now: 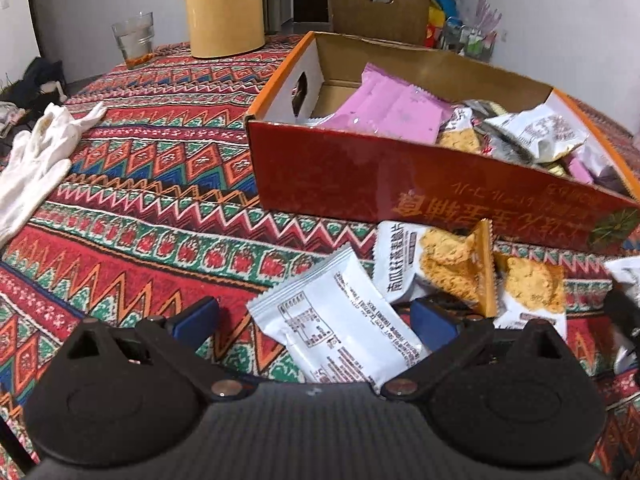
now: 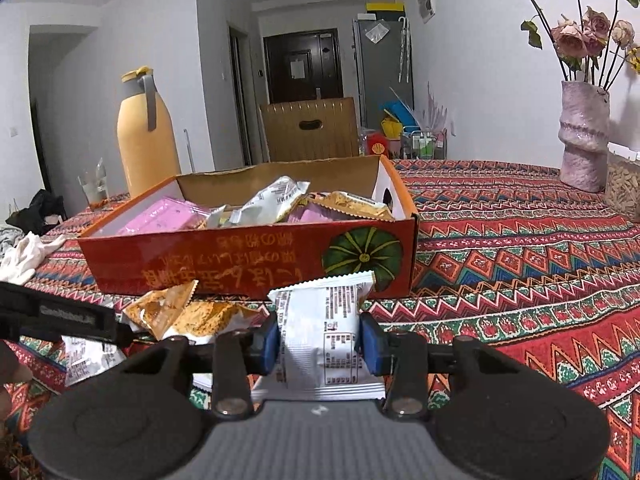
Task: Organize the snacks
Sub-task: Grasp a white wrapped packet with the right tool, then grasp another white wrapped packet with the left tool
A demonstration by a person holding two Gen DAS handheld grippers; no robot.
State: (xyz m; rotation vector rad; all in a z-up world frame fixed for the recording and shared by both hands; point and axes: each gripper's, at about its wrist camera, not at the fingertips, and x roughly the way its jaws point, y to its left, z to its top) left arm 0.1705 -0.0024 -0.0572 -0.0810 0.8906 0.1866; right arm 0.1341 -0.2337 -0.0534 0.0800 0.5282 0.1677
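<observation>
Patterned red cloth covers the tabletop (image 2: 520, 248), and behind it stand white walls, a dark door and a vase of dried roses (image 2: 582, 136) toward the right far corner. Across the middle sits the open orange box (image 2: 248, 264), already partly filled with pink and white snack packets. The right gripper (image 2: 320, 344) has its blue pads pressed on either side of a white snack packet (image 2: 324, 336), which stands upright between them just in front of the box's near wall. The left gripper (image 1: 316, 320) hovers with its fingers spread wide over another white packet (image 1: 336, 320) lying label-up near the front edge of the tabletop; nothing is pinched there yet. Just beyond it, two orange-and-white cracker packets (image 1: 448, 268) lean against the box's near wall. A white glove (image 1: 36, 160) lies toward the left edge, and a yellow jug (image 1: 224, 8) and a glass (image 1: 134, 38) stand at the far left corner. The likeliest trouble is the pinched packet slipping: the foil is slick and puffed with air, so a quick lift over the box wall could let it twist or drop short. The two grippers also work close together, so the left one, closing on its packet, could snag the neighbouring cracker packets or bump the right.
</observation>
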